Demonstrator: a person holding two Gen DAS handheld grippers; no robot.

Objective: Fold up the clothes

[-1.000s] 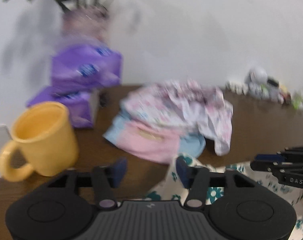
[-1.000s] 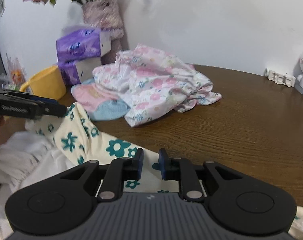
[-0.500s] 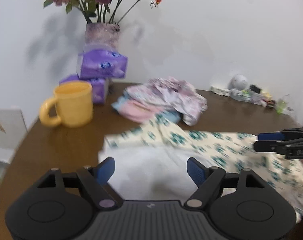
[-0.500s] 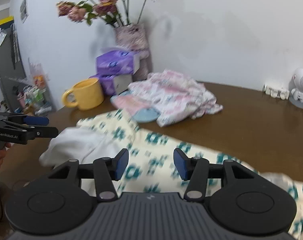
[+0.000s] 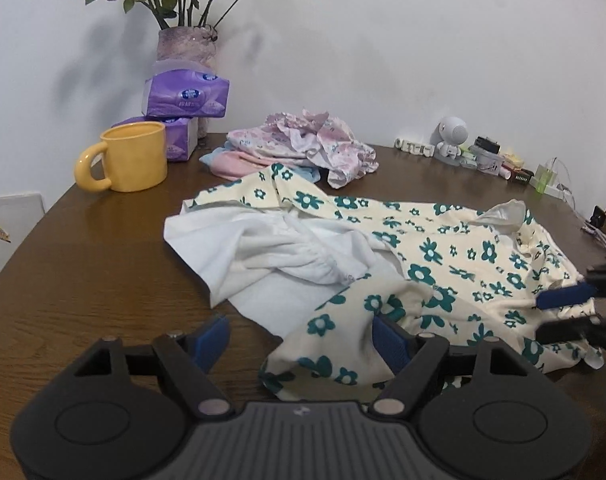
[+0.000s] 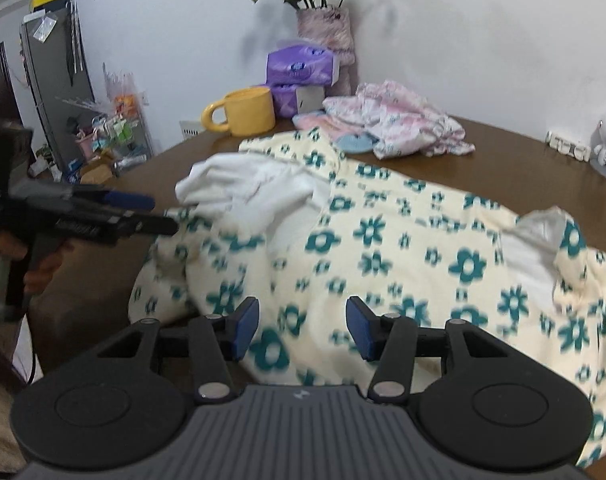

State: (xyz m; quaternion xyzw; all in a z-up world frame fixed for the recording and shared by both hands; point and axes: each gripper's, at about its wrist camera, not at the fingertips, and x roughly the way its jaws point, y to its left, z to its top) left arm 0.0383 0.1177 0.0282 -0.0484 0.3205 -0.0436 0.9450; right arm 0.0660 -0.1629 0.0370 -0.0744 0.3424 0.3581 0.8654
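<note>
The brown table carries a cream dress with teal flowers spread at center. At 12 o'clock sit pink clothes; at 10 o'clock, purple tissue packs, print unreadable, and a yellow mug. Left gripper gapes wide over the hem; right gripper stands half-open above fabric, gripping nothing.

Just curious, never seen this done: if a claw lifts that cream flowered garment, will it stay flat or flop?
Probably flop: the flowered garment lies wrinkled and bunched on the table. Its white lining has already spilled out, so layers may shift.
</note>
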